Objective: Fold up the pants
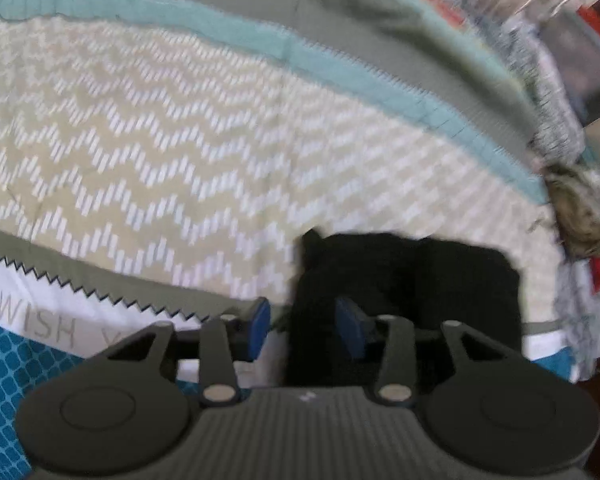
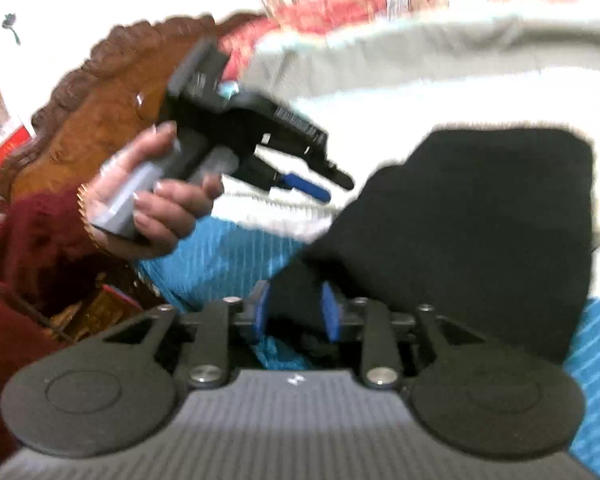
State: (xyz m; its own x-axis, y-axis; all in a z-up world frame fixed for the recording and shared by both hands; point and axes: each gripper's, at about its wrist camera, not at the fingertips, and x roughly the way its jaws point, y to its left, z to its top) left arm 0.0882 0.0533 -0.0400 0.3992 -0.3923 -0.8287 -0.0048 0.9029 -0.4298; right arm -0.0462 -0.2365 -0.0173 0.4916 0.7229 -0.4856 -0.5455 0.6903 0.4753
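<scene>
Black, soft and matte: pants [image 1: 404, 292], already gathered into a compact, roughly rectangular bundle on the bed [image 1: 180, 140], lying on the cream chevron band of the cover near its right edge, with the blue-patterned band at the near side. Likely light, limp and quiet under the pads, with no stiff part to push against; liable to sag or unfold if lifted by a single layer. Best taken at an edge or corner where all layers stack, pinched through the full thickness, one hold at each end of the fold line. Surface too dark and blurred for seams, waistband or pockets to be made out; one small point of cloth standing up at the far left corner. Left gripper [image 1: 304, 330] part open, blue pads apart, the near left edge of the bundle between them but not visibly pressed; nothing held. Right gripper [image 2: 294, 312] likewise part open, a near corner of the black cloth lying between its blue pads, pads not seen to clamp it. Seen from the right wrist: hand [image 2: 156, 200] in a dark red sleeve [image 2: 32, 248] carrying the left gripper above the bed, just left of the bundle and clear of it.
</scene>
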